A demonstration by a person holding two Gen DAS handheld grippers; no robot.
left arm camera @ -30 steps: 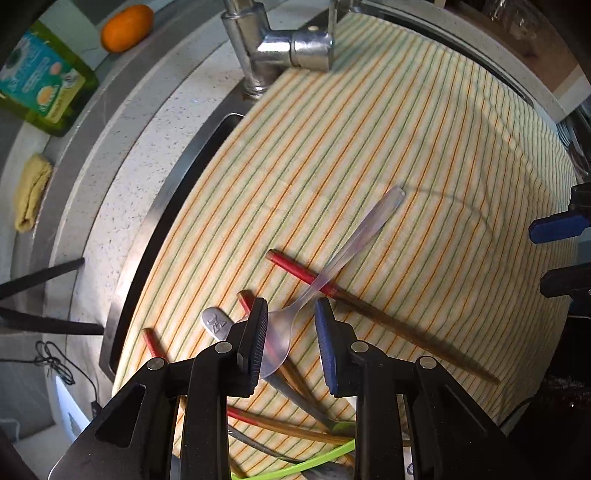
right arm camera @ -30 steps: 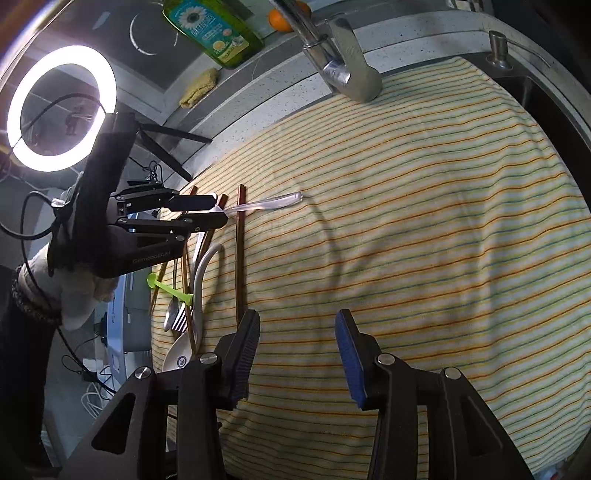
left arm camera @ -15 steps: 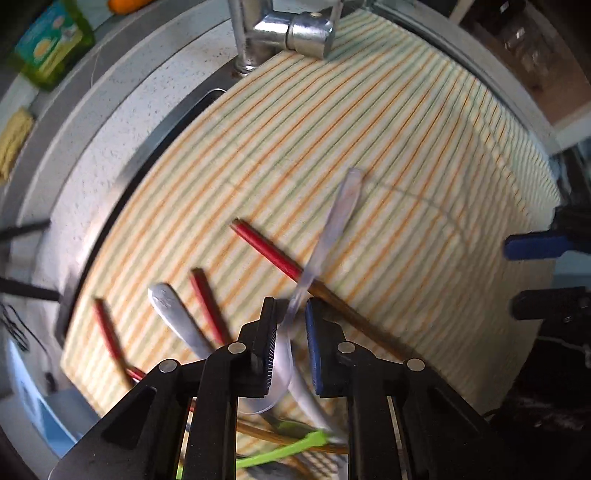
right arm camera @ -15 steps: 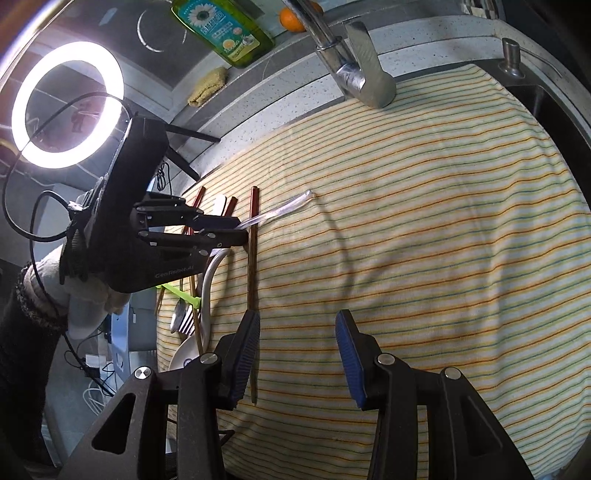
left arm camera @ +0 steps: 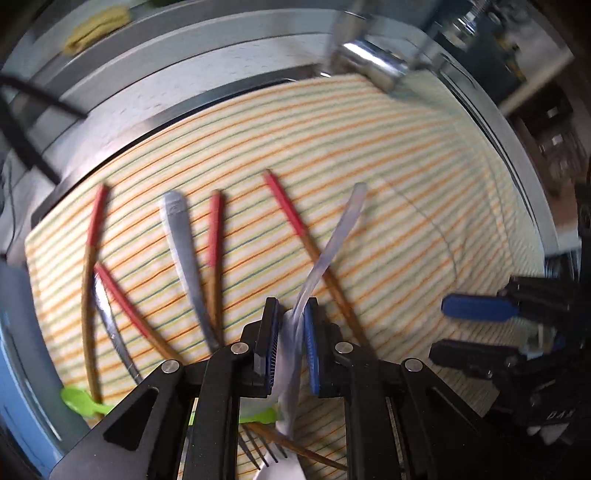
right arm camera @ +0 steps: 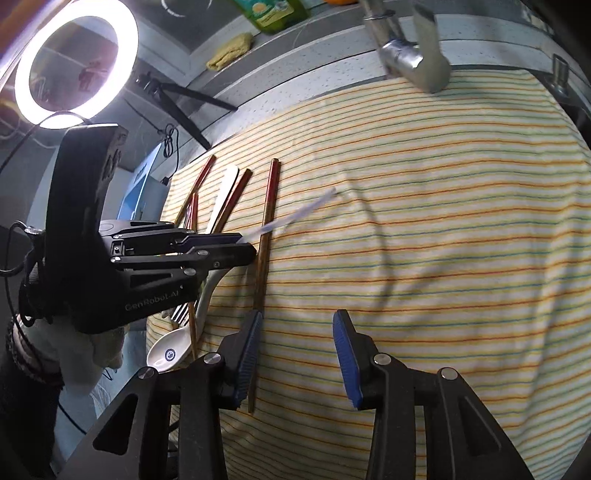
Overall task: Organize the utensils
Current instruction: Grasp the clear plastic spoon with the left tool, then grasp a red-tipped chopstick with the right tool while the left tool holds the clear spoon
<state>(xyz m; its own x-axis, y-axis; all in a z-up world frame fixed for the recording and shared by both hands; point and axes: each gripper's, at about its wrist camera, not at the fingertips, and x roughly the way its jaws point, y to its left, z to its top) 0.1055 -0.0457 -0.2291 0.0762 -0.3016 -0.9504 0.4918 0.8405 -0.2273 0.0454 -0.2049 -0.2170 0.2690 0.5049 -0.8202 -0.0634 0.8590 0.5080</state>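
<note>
My left gripper (left arm camera: pixel 290 310) is shut on a clear plastic spoon (left arm camera: pixel 340 236), pinching it near the bowl. Its handle slants up and away over a red-tipped chopstick (left arm camera: pixel 284 206). From the right wrist view, the left gripper (right arm camera: pixel 247 247) points right, and the spoon (right arm camera: pixel 295 218) sticks out over the striped cloth (right arm camera: pixel 443 221). More red-tipped chopsticks (left arm camera: pixel 214 229), a metal spoon handle (left arm camera: pixel 181 236), a green utensil (left arm camera: pixel 79 400) and a white ceramic spoon (right arm camera: pixel 170 350) lie at the cloth's left end. My right gripper (right arm camera: pixel 297 321) hovers over the cloth, jaws closing slightly with nothing between them; one chopstick (right arm camera: pixel 267 206) runs beside its left finger.
A chrome faucet (right arm camera: pixel 413 62) overhangs the cloth's far edge. Behind it, the speckled counter holds a yellow sponge cloth (right arm camera: pixel 231 51) and a green bottle (right arm camera: pixel 273 11). A lit ring light (right arm camera: pixel 74 55) stands at the left. A gloved hand (right arm camera: pixel 44 347) holds the left gripper.
My left gripper has closed onto the clear spoon and rolled with it, so the handle now points up and away. The right gripper has drifted closer to the long chopstick.
</note>
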